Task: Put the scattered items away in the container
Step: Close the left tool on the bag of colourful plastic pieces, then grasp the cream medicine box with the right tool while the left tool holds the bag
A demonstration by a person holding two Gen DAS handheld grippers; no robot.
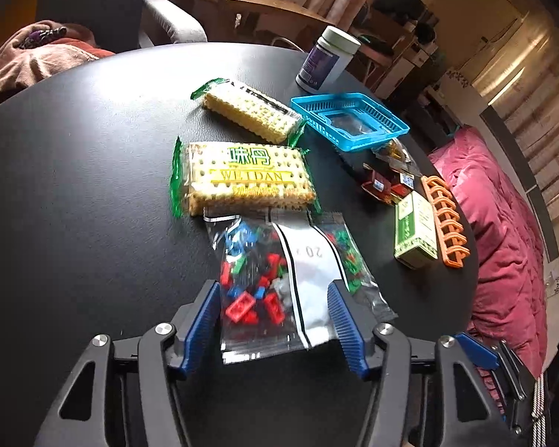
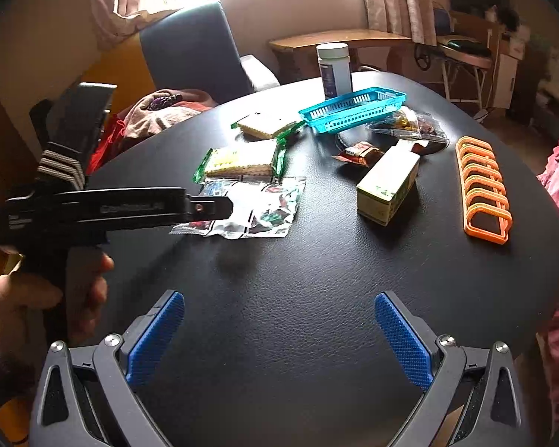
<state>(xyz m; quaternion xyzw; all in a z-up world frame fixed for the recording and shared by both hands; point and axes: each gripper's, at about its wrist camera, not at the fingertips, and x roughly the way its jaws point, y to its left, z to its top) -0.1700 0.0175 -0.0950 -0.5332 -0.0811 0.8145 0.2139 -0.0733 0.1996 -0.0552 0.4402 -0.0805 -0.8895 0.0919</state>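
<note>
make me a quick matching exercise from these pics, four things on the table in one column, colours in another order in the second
Things:
1. basket
2. clip rack
3. bottle
4. small box

Colours:
A. orange
B. pale green and cream
C. white with a purple label
D. blue

Pairs: 1-D, 2-A, 3-C, 4-B

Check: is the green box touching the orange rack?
Apart. The right wrist view shows bare table between the green box and the orange rack.
</note>
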